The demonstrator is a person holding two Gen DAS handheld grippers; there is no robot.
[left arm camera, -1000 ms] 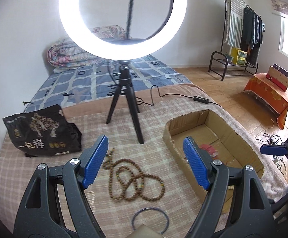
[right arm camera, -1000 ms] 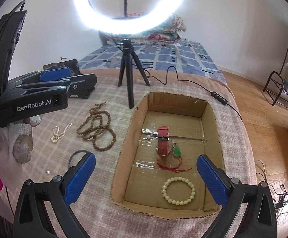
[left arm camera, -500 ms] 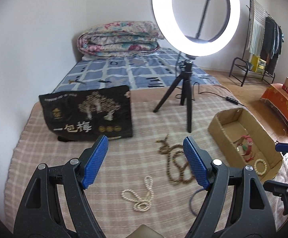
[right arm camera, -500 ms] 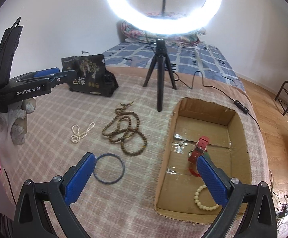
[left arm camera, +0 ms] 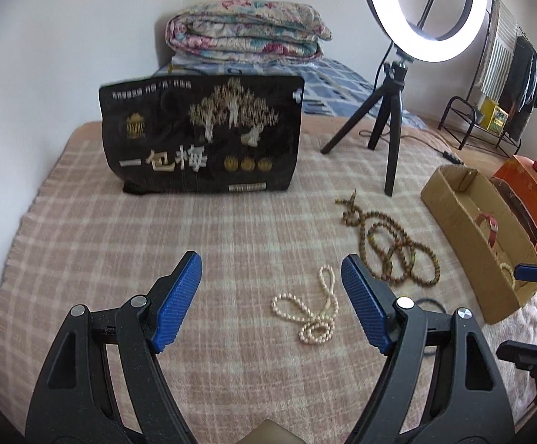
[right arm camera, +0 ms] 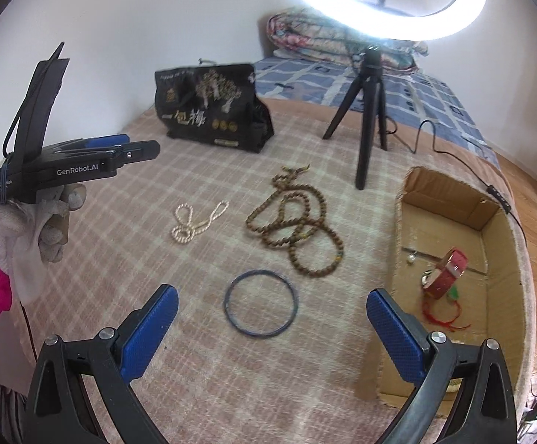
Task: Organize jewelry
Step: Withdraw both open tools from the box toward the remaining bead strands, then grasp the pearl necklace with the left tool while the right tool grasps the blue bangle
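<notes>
On the checked blanket lie a white pearl necklace (left arm camera: 311,310) (right arm camera: 194,220), a long brown bead necklace (left arm camera: 390,244) (right arm camera: 298,229) and a dark blue bangle (right arm camera: 261,305). A cardboard box (right arm camera: 450,199) (left arm camera: 453,199) at the right holds a red watch (right arm camera: 450,270), a red cord pendant and a pearl bracelet. My left gripper (left arm camera: 270,292) is open and empty, above the blanket just left of the pearl necklace. My right gripper (right arm camera: 268,327) is open and empty, with the bangle between its fingers' line.
A black snack bag (left arm camera: 202,137) (right arm camera: 213,107) stands at the back. A ring light on a black tripod (left arm camera: 390,122) (right arm camera: 370,111) stands behind the beads, its cable running right. Folded quilts (left arm camera: 246,33) lie beyond. A clothes rack stands at the far right.
Both grippers have swung left, away from the box. The left view now faces the snack bag and pearl necklace. The right view now centres on the bangle. Both stay open.
</notes>
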